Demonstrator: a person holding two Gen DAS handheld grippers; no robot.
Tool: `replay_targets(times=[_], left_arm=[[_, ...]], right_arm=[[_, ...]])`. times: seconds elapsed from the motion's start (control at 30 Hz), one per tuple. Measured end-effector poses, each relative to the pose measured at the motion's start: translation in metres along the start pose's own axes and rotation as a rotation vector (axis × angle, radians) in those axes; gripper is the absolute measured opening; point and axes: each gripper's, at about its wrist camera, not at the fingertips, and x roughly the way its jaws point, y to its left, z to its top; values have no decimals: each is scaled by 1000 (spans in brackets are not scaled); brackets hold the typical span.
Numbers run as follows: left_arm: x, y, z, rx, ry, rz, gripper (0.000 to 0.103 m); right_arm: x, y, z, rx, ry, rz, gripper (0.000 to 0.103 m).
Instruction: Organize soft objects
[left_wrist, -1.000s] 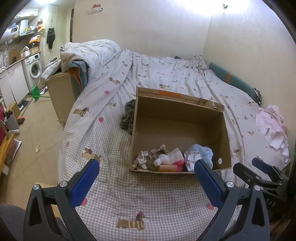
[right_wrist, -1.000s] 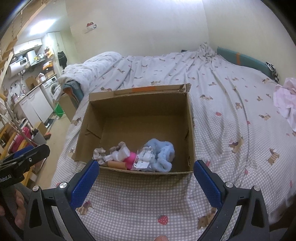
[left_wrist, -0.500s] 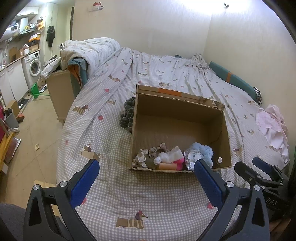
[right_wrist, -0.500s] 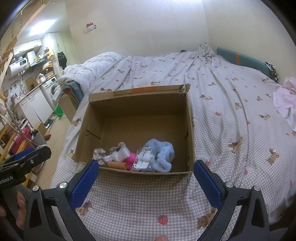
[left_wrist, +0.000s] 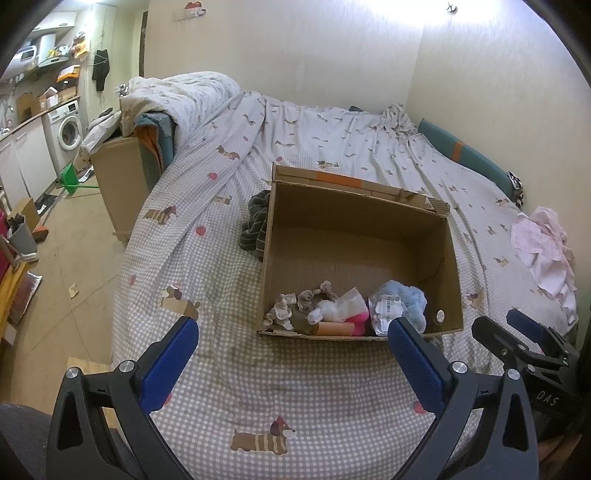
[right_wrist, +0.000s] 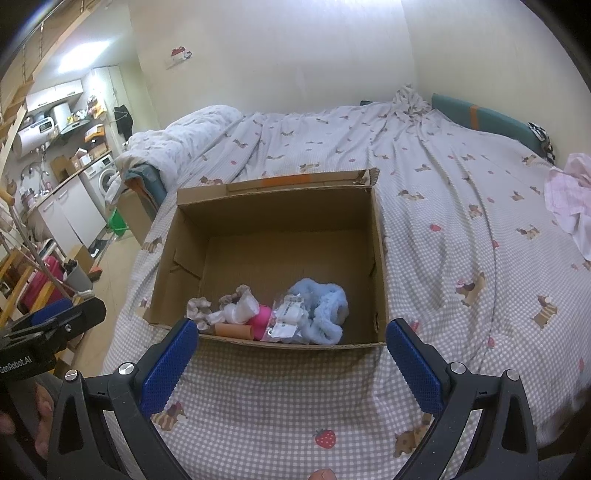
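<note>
A cardboard box (left_wrist: 360, 236) is sitting open on the bed (left_wrist: 295, 387), and everything else is placed relative to it. The soft objects are lying bunched along its near wall: beige scrunchies (left_wrist: 295, 306) toward its left corner, a pink item (left_wrist: 360, 317) and a tan tube (left_wrist: 334, 326) in the middle, a clear packet (left_wrist: 386, 308) and a fluffy blue headband (left_wrist: 410, 297) toward its right. The rest of the box floor is lying bare up to the far wall.

The left hand-held gripper (left_wrist: 293, 358) is hovering in front of the box's near left corner with its blue fingers spread wide apart, gripping nothing. The right hand-held gripper (right_wrist: 288, 363) is hovering straight before the near wall, its fingers likewise spread wide and holding nothing. Open checked bedding is stretching between both grippers and the box.

Only the left wrist view is showing a dark striped cloth (left_wrist: 256, 225) lying against the box's left outer wall; in the right wrist view the box is hiding it. A pink garment (left_wrist: 543, 251) is lying well to the right of the box, cut off at the frame edge in the right wrist view. The bed edge is dropping to the floor (left_wrist: 62, 258) left of the box. What the pink item and the packet are is hard to make out.
</note>
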Motion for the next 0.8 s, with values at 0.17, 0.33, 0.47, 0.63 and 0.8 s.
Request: replay_targets(times=[0.17,0.33,0.47,0.63,0.8], left_arm=[[0,1,-1,1,0,4,102],[0,1,-1,0,1,5,102],[0,2,-2,0,1,3,102],[0,4,-3,3,7,2,102],[0,2,-3,18,8,-2,102]], right_arm=[[0,0,0,0,0,0,103],[0,0,0,1,-1,0,103],[0,0,0,0,0,1,103],[0,0,0,0,0,-1,103],[0,0,0,1,1,0,103]])
